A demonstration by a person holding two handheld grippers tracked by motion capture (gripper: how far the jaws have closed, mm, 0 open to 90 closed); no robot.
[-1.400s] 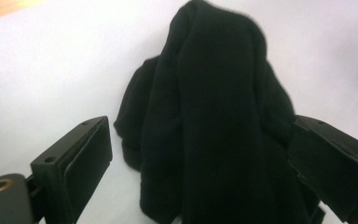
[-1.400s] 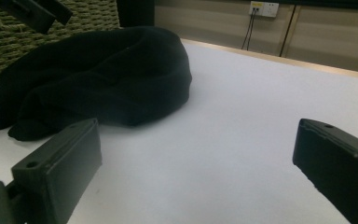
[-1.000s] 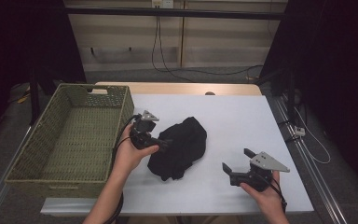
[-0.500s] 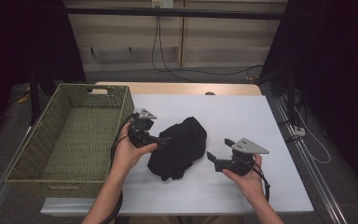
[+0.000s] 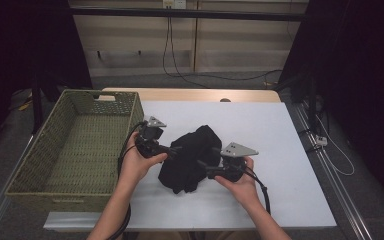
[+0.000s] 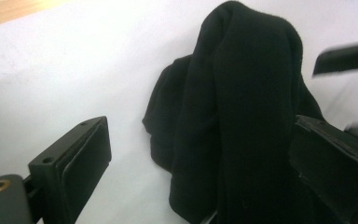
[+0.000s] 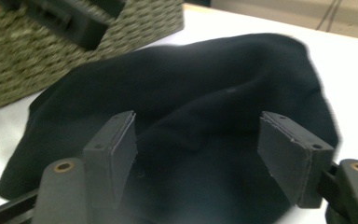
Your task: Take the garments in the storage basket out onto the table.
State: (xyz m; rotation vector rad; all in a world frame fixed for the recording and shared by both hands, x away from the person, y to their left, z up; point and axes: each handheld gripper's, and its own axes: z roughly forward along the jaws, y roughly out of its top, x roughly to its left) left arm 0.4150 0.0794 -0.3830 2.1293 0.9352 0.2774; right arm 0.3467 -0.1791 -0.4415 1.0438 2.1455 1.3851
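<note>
Plain black cloth [image 5: 190, 157] on a white table [image 5: 280, 130] (olive-green woven basket [image 5: 75, 150] alongside).

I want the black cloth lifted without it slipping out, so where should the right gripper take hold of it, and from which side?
Probably on the raised fold of the black cloth that bulges between the right gripper jaws, coming in level from the cloth's right edge as the high view shows. The crumpled heap stands thick there, giving the pads bulk to pinch. The jaws have just been closing, with cloth between them but not yet pressed.

Both grippers flank the black garment [image 5: 190, 157]: left gripper [image 5: 176, 149] open-jawed at its left, right gripper [image 5: 202, 165] at its right, jaws just closing around cloth.
</note>
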